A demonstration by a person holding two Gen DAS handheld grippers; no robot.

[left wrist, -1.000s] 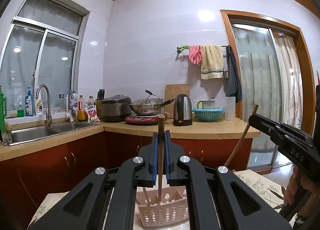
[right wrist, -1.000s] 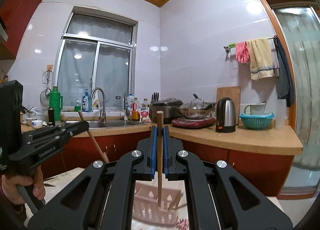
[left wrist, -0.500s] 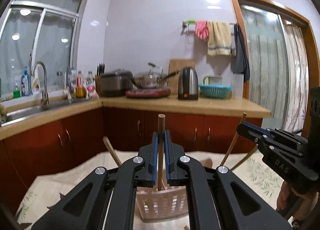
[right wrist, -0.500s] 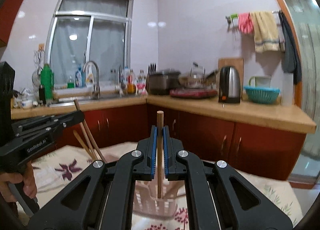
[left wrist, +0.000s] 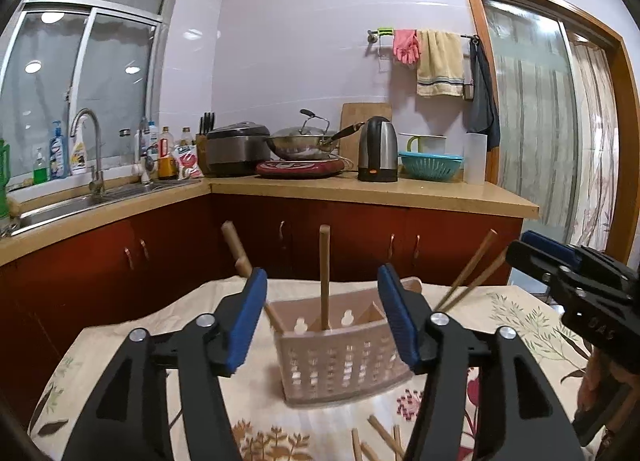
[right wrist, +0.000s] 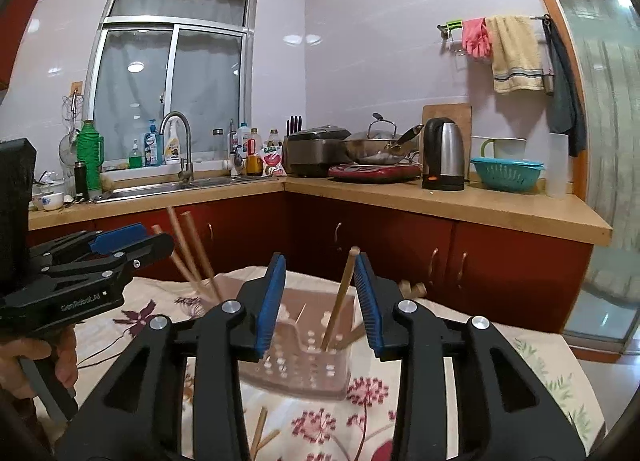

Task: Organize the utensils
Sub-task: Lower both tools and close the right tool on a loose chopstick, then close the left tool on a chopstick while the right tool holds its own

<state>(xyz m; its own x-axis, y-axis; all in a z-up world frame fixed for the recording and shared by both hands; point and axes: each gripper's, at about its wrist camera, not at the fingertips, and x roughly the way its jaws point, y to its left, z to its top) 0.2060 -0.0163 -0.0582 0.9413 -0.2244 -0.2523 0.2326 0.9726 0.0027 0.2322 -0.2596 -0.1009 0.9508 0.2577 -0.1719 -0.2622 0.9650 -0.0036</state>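
On the flowered cloth of the worktop [left wrist: 520,325], a pale slotted basket [left wrist: 340,361] is standing near the middle, well back from the cloth's edges. Between the spreading blue pads of the left gripper [left wrist: 322,313] a wooden chopstick [left wrist: 325,277] is standing upright in the basket, touching neither pad; the jaws are opening. The right gripper [right wrist: 320,301] is opening too, its chopstick [right wrist: 340,301] leaning in the basket, seemingly resting against the right pad near its top. More chopsticks [left wrist: 468,277] are leaning out over the basket's ends, and loose ones [left wrist: 380,437] are lying on the cloth in front. Open cloth is showing on both sides of the basket
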